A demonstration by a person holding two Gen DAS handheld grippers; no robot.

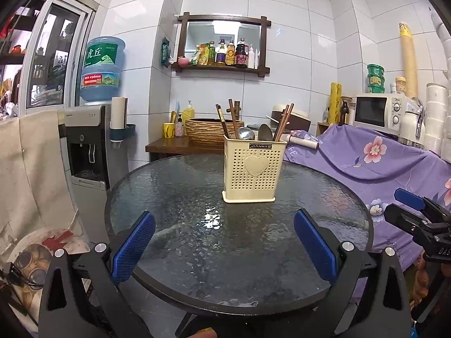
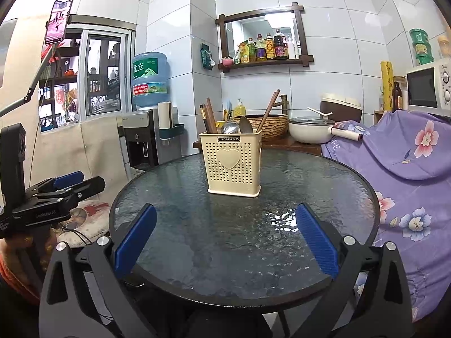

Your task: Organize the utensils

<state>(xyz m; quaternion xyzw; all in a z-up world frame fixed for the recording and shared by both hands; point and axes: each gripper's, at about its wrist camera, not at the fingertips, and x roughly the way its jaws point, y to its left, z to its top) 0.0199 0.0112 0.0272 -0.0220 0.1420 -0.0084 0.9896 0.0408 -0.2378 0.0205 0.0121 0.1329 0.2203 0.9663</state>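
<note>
A cream perforated utensil holder (image 1: 252, 170) with a heart on its front stands upright on the round glass table (image 1: 183, 191). It also shows in the right wrist view (image 2: 232, 166). Brown chopsticks (image 1: 283, 122) and metal spoons (image 1: 265, 133) stick up out of it. My left gripper (image 1: 224, 242) is open and empty, held above the near part of the table. My right gripper (image 2: 225, 239) is open and empty too, at about the same distance from the holder. The right gripper shows at the right edge of the left wrist view (image 1: 417, 214), and the left gripper shows at the left edge of the right wrist view (image 2: 64, 191).
A water dispenser (image 1: 87, 146) stands left of the table. A purple flowered cloth (image 1: 375, 157) covers furniture on the right, with a microwave (image 1: 377, 111) behind it. A wooden side table (image 1: 169, 143) behind holds a woven basin (image 1: 210, 131) and cups. A phone on a stand (image 2: 59, 19) stands at the left.
</note>
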